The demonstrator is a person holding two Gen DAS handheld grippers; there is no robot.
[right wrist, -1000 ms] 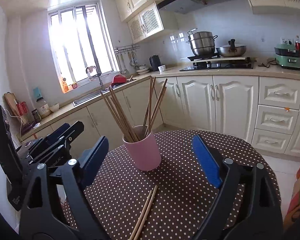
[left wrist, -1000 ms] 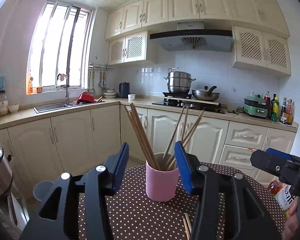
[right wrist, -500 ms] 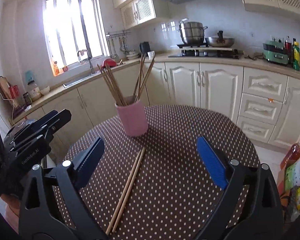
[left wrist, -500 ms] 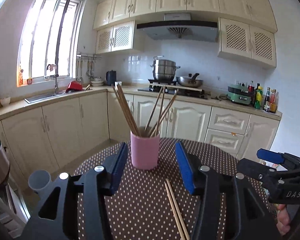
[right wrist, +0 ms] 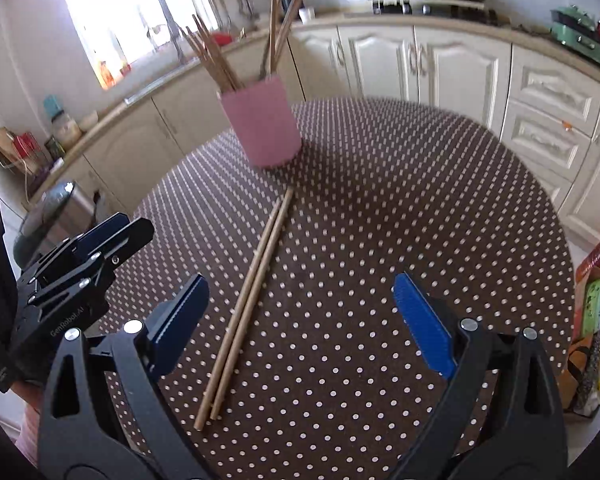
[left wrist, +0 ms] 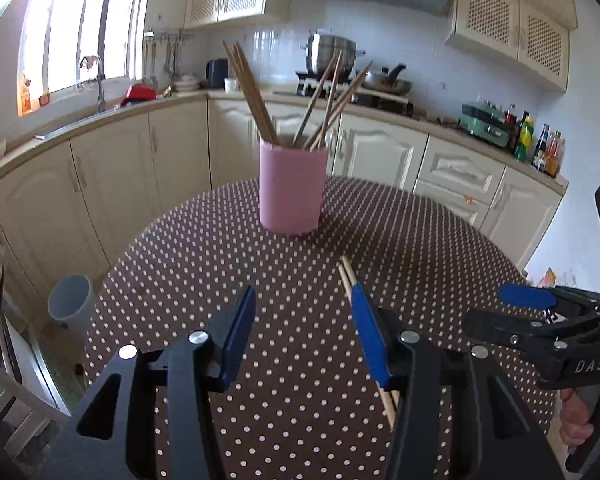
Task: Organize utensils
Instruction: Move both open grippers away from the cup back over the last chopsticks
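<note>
From the left wrist view, the left hand-held gripper (left wrist: 302, 332) is hanging over the dotted surface (left wrist: 204, 272) with its blue pads standing apart and nothing between them; the loose pair of chopsticks (left wrist: 347, 277) is lying just beside its right pad, partly hidden under that finger, so the pair looks to be outside the gap rather than in it. Further on, the pink cup (left wrist: 291, 191) is standing upright near the far edge, already holding several chopsticks that are leaning out to both sides, which suggests it is serving as the collecting place for the utensils. At the right edge the right hand-held gripper (left wrist: 540, 312) is showing from the side. From the right wrist view, the right hand-held gripper (right wrist: 302, 324) is likewise spread wide and empty, and here the loose pair of chopsticks (right wrist: 252, 292) is lying flat on the surface (right wrist: 420, 208), side by side and touching, running from between the pads toward the pink cup (right wrist: 262, 124). That straddling placement suggests this hand-held gripper is lining up to close across the pair. The left hand-held gripper (right wrist: 96, 248) is showing at the left.
</note>
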